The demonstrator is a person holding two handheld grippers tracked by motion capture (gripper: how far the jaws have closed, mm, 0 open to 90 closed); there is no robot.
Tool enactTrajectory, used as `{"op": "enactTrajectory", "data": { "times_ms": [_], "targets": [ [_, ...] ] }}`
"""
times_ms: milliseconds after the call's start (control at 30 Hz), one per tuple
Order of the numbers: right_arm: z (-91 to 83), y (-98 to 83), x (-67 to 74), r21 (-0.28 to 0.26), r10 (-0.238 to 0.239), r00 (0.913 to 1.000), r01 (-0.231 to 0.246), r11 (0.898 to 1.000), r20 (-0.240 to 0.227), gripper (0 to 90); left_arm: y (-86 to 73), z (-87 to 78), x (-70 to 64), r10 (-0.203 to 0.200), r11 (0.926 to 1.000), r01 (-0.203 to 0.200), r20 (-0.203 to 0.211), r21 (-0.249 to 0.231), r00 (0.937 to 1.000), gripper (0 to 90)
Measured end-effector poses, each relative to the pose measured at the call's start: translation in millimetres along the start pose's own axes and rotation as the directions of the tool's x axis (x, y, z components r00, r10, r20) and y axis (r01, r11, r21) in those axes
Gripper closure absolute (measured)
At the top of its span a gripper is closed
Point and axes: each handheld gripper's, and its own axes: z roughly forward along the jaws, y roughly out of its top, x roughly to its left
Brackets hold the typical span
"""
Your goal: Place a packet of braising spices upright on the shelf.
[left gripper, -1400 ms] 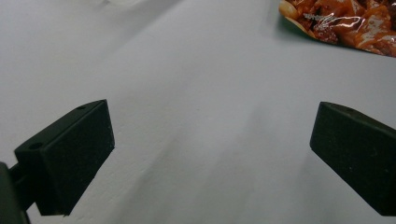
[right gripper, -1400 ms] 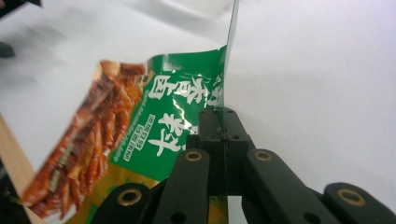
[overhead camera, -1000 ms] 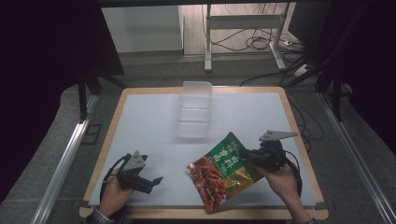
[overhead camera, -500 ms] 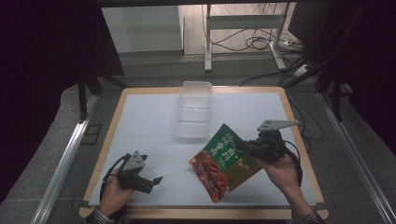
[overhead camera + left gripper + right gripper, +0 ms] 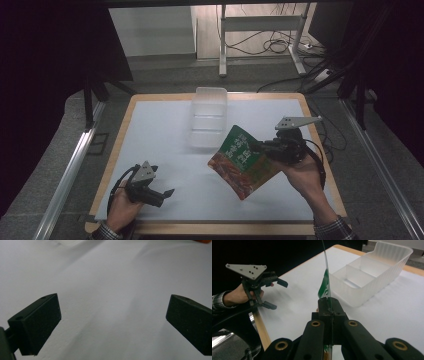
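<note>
Right claw (image 5: 329,305) pinches snack pouch (image 5: 243,161) (edge-on in its view); left claw (image 5: 161,196) wide

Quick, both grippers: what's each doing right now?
Left gripper: open, empty, low over the table.
Right gripper: shut on the snack packet.

Dim room, bright table (image 5: 165,125), soft blurred close-ups.
</note>
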Motion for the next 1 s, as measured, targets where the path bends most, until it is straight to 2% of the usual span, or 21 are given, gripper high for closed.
{"op": "enactTrajectory", "data": {
  "times_ms": [133,400,700,1000],
  "targets": [
    [-2.1,9.4,-0.3,0.0,-0.022,0.9995,0.022,1.0,0.022,89.1,0.2,0.3,0.0,0.003,1.0,-0.003,0.0,0.002,1.0,0.0],
    [-6.4,24.5,-10.0,-0.011,-0.025,0.9976,0.025,1.0,0.064,89.1,0.4,0.8,-0.1,0.002,1.0,-0.002,0.002,0.005,1.0,0.0],
    [-12.4,42.5,-17.6,-0.033,-0.025,0.999,0.026,0.999,0.037,89.1,0.4,1.3,-0.2,0.003,1.0,-0.003,0.0,0.005,1.0,0.0],
    [-14.3,71.2,-22.8,-0.052,-0.049,0.9972,0.052,0.997,0.057,89.1,0.4,0.8,1.0,0.007,0.9999,-0.007,-0.001,0.01,1.0,0.0]
  ]
}}
